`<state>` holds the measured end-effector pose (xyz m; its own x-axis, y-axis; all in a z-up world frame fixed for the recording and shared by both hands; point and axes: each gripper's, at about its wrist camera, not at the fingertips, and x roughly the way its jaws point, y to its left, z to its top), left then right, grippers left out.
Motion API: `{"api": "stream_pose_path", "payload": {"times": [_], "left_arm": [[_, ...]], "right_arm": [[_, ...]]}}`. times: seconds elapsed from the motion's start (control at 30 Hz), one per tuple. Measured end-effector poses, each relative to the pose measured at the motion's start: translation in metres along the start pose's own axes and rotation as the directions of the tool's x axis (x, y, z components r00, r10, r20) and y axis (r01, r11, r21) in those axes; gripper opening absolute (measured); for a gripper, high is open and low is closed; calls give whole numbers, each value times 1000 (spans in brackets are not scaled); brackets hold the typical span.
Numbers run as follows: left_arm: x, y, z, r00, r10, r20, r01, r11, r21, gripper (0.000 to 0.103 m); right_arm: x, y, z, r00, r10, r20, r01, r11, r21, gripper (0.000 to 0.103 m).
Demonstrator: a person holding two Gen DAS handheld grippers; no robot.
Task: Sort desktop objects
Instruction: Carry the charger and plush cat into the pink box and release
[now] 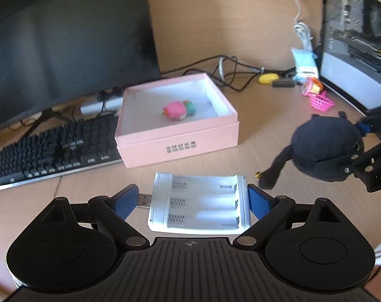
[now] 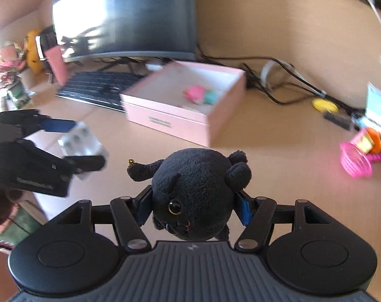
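My left gripper [image 1: 193,201] is shut on a white battery charger [image 1: 200,201], its blue pads pressing on the charger's two ends, and holds it above the desk. In the right wrist view that same left gripper [image 2: 77,143] and the charger [image 2: 82,139] show at the left. My right gripper [image 2: 193,207] is shut on a black plush cat [image 2: 195,188], lifted off the desk. The plush [image 1: 323,148] also hangs at the right of the left wrist view. An open pink box [image 1: 177,146] [image 2: 170,123] lies beyond both, with a pink and green toy [image 1: 177,109] [image 2: 198,94] inside.
A black keyboard [image 1: 52,151] and a dark monitor [image 1: 64,37] stand left of the box. At the back right lie cables [image 1: 230,73], a yellow item [image 1: 268,78], a pink toy basket [image 1: 321,102] [image 2: 356,161] and a computer case [image 1: 361,37].
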<state>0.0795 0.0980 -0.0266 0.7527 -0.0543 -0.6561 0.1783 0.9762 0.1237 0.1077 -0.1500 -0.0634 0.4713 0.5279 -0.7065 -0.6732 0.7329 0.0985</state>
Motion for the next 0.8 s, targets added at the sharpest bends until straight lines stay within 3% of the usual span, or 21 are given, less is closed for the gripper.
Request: {"api": "stream_pose_path", "payload": {"times": [0.2, 0.33, 0.5, 0.57, 0.63, 0.67, 0.8], "left_arm": [[-18, 23, 14, 995, -1, 96, -3, 999, 40, 94], [-15, 45, 45, 980, 27, 196, -31, 999, 17, 94], [8, 62, 96, 949, 52, 311, -55, 998, 2, 95], [23, 68, 115, 935, 32, 352, -35, 999, 2, 100], [38, 75, 127, 935, 47, 350, -45, 999, -14, 101], [43, 78, 129, 939, 61, 339, -55, 998, -28, 101], [56, 84, 108, 962, 100, 253, -79, 993, -89, 103]], "right_arm": [[-19, 26, 15, 999, 40, 24, -40, 999, -13, 65], [-34, 26, 50, 990, 47, 131, -51, 998, 28, 65], [-39, 7, 121, 950, 37, 311, -92, 982, 164, 65], [-30, -4, 150, 930, 27, 366, -110, 971, 210, 75], [-22, -18, 171, 919, 53, 391, -162, 955, 250, 87], [-20, -25, 178, 913, 48, 405, -170, 948, 271, 87], [-28, -42, 177, 900, -16, 435, -105, 962, 252, 94]]}}
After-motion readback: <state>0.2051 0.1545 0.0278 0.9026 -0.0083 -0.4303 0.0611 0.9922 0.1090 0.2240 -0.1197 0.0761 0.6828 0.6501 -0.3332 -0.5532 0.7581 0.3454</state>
